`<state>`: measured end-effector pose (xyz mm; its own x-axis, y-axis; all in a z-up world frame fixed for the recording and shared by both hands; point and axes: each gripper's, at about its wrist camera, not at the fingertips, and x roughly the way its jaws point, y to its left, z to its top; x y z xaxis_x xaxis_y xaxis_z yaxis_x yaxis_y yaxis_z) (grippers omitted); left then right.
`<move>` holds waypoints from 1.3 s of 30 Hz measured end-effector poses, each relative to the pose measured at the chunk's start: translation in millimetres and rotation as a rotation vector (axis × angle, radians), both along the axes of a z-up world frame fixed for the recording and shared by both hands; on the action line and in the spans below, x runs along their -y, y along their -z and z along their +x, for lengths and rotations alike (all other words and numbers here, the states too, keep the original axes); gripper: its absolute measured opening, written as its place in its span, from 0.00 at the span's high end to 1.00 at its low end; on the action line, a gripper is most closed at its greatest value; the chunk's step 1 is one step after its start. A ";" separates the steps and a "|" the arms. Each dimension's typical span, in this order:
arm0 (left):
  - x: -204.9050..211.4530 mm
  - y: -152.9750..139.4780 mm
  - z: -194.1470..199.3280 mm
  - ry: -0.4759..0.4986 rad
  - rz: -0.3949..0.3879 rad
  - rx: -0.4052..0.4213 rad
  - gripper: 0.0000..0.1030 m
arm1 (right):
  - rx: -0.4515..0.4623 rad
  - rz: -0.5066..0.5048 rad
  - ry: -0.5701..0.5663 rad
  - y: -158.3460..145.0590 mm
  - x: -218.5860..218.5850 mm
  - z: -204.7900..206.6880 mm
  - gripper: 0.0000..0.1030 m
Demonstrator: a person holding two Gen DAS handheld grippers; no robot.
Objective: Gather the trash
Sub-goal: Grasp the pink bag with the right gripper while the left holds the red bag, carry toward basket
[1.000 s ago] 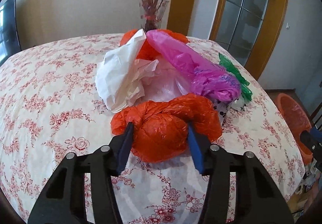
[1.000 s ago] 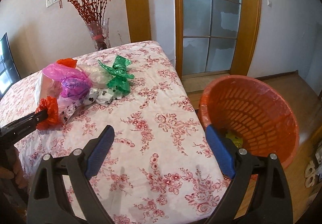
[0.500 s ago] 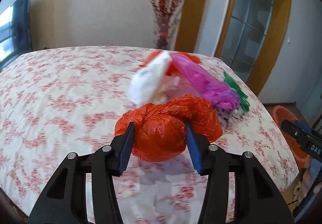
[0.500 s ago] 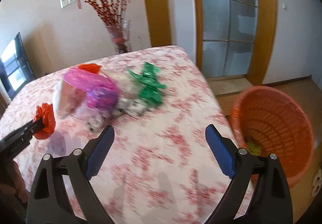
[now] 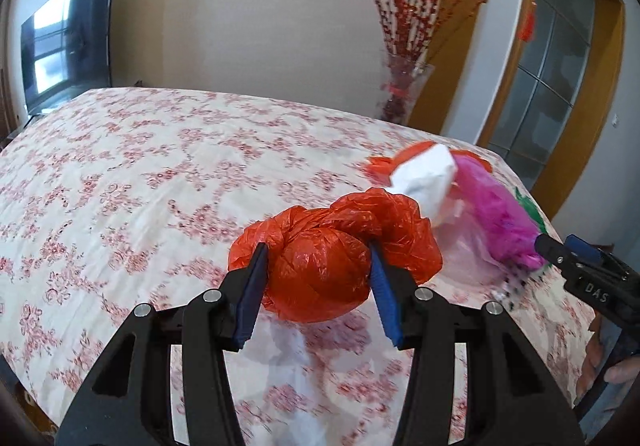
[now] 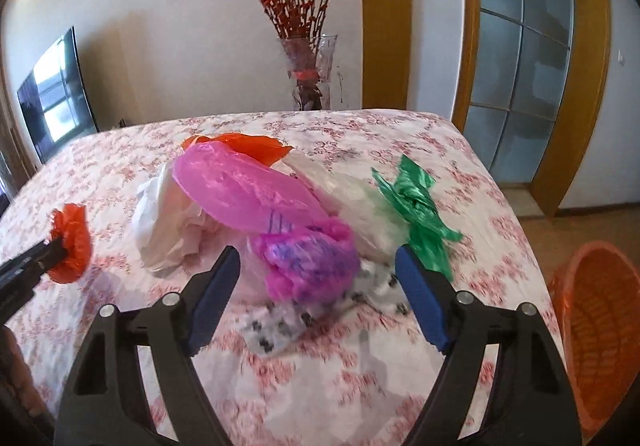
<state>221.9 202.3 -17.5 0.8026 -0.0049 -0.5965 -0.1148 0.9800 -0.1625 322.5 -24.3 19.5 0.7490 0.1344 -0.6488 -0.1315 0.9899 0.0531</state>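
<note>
Floral tablecloth (image 5: pixel 120 173) covers the whole table, w/ a glass vase of red branches (image 6: pixel 308 81) at the far edge and a TV on the wall. My left gripper (image 5: pixel 318 284) is closed on the knotted orange plastic bag (image 5: pixel 332 258), both blue pads pressing its sides, and the bag seems lifted just above the cloth. My right gripper (image 6: pixel 318 294) has its jaws wide apart and holds nothing; it points at the pink bag (image 6: pixel 256 197) in the pile, w/ the white bag (image 6: pixel 160 230) beside it and the green bag (image 6: pixel 416 209) to the right. Risk, as I judge it: thin plastic is slippery and soft, so the orange bag can slide out if I swing fast. Also the pile is tangled, so pulling the pink one may drag the white and the spotted piece off the edge. Only the right view shows the orange basket (image 6: pixel 596 330) beside the table, i.e. where the trash probably goes. Only the left view shows how my pads sit on the orange bag.
</note>
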 end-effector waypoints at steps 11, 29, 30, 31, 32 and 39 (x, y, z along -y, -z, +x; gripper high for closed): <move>-0.5 4.9 7.9 0.001 -0.003 -0.017 0.52 | -0.061 -0.092 -0.012 22.6 -7.3 14.8 0.61; 75.1 -13.9 -10.6 0.169 -0.009 0.015 0.52 | 0.005 0.022 0.129 -13.6 84.2 -77.7 0.64; 81.4 -14.7 -11.2 0.183 -0.011 0.016 0.52 | 0.008 0.027 0.143 -14.7 90.6 -82.0 0.64; 86.4 -15.6 -11.4 0.193 -0.012 0.016 0.52 | 0.011 0.031 0.158 -16.0 97.0 -87.0 0.64; 92.1 -16.0 -11.8 0.206 -0.014 0.016 0.52 | 0.014 0.034 0.174 -17.1 103.8 -92.4 0.64; 142.7 -18.2 -14.8 0.312 -0.018 0.016 0.52 | 0.036 0.003 0.295 -17.7 148.3 -116.0 0.64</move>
<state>207.1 59.6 0.7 0.7703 -0.2623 -0.5812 0.1934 0.9646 -0.1791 206.5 -172.6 37.1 0.7787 -0.0904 -0.6208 0.1598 0.9855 0.0569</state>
